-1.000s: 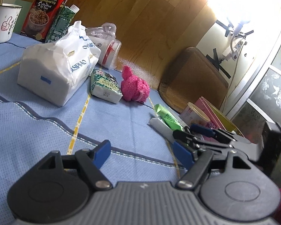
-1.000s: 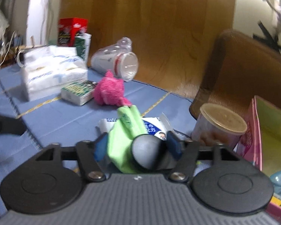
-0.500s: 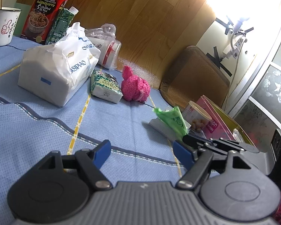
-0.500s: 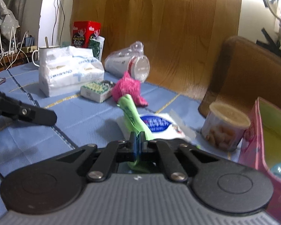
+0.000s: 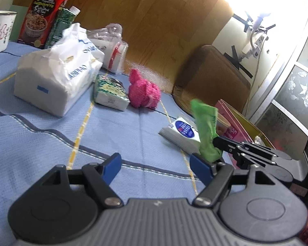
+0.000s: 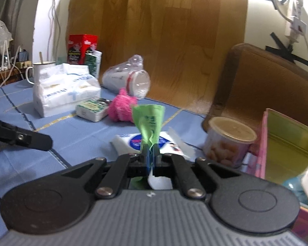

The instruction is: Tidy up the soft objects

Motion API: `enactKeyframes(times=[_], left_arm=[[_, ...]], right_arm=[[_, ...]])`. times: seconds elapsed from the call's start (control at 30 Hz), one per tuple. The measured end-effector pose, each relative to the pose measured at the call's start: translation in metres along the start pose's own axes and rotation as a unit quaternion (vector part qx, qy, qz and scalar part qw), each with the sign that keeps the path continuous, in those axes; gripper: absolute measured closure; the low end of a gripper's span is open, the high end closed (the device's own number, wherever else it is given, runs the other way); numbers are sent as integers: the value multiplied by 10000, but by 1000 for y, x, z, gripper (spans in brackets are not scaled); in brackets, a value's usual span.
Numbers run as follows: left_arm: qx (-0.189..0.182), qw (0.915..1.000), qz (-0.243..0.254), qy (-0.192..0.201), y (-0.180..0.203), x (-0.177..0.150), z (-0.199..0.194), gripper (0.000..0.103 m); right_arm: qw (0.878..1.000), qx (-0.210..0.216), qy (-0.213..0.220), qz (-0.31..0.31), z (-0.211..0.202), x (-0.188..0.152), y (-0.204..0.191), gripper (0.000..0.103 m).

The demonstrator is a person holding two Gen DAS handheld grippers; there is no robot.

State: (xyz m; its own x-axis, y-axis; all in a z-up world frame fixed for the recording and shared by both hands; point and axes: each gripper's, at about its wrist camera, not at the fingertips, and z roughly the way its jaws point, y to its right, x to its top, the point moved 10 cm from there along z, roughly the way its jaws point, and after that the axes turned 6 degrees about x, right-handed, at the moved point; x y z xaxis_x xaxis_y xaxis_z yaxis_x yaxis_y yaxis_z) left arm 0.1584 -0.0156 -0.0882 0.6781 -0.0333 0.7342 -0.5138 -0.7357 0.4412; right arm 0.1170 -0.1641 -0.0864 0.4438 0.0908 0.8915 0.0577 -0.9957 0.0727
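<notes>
Covering the lower left of both views, blue tablecloth [image 5: 41,135], striped, bearing all items.
Chair back [image 6: 262,86], brown, right of centre, behind the table edge.
Tissue pack [image 5: 57,78], white, large, upper left.
Pink box [image 6: 277,141], open, right edge of the right wrist view.
Snack cup [image 6: 228,141], lidded, just beside the box.
Pink fluffy cloth [image 5: 143,92], centre, touching a small green-printed packet [image 5: 110,92].
Wipes pack [image 5: 180,133], white with blue label, right of centre.
Green soft pouch [image 6: 148,123], lifted above the wipes pack, upright, pinched at its lower end.
Right gripper [image 6: 151,157], jaws clamped on the green pouch.
Left gripper [image 5: 156,166], jaws wide, nothing between them.
</notes>
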Motion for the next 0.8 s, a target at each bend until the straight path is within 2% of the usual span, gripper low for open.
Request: enactKeyframes(times=[0.07, 0.1, 0.13, 0.17, 0.3, 0.33, 0.37, 0.43, 0.53, 0.6, 0.67, 0.73, 0.8], left_arm=[[-35, 10000, 32, -40, 6, -2, 2, 27], [-44, 10000, 66, -55, 9, -3, 3, 27], [-63, 9999, 87, -81, 12, -4, 4, 27], [-78, 9999, 107, -99, 15, -5, 4, 27], [-150, 9996, 141, -202, 26, -10, 6, 27], [-159, 9995, 137, -223, 28, -11, 6, 27], [-171, 9995, 141, -239, 29, -12, 5, 27], [-190, 9994, 150, -254, 31, -13, 3, 27], [-225, 9994, 96, -262, 32, -11, 2, 27], [-263, 9993, 34, -273, 32, -10, 2, 27], [-291, 9992, 30, -268, 33, -9, 2, 27], [-298, 9992, 58, -258, 34, -9, 0, 27], [-317, 9992, 61, -247, 35, -7, -2, 27]], right_arm=[[9998, -142, -97, 132, -1, -6, 11, 95], [9994, -213, -164, 238, 0, -10, 17, 88], [9988, -260, -251, 319, 1, -13, 22, 68], [9984, -378, -193, 377, 0, -14, 27, 58], [9984, -125, -320, 439, 4, -13, 23, 46], [9980, -59, -394, 486, 5, -13, 20, 37], [9976, 23, -451, 521, 5, -14, 16, 33], [9967, 368, -579, 434, 5, -20, 2, 32], [9977, 360, -570, 53, 1, -23, -11, 36], [9965, 623, -543, 130, -6, -21, -21, 37], [9938, 946, -584, 65, -12, -21, -35, 43], [9909, 1186, -622, 128, -16, -22, -43, 45], [9930, 1080, -420, 217, -23, -16, -38, 44]])
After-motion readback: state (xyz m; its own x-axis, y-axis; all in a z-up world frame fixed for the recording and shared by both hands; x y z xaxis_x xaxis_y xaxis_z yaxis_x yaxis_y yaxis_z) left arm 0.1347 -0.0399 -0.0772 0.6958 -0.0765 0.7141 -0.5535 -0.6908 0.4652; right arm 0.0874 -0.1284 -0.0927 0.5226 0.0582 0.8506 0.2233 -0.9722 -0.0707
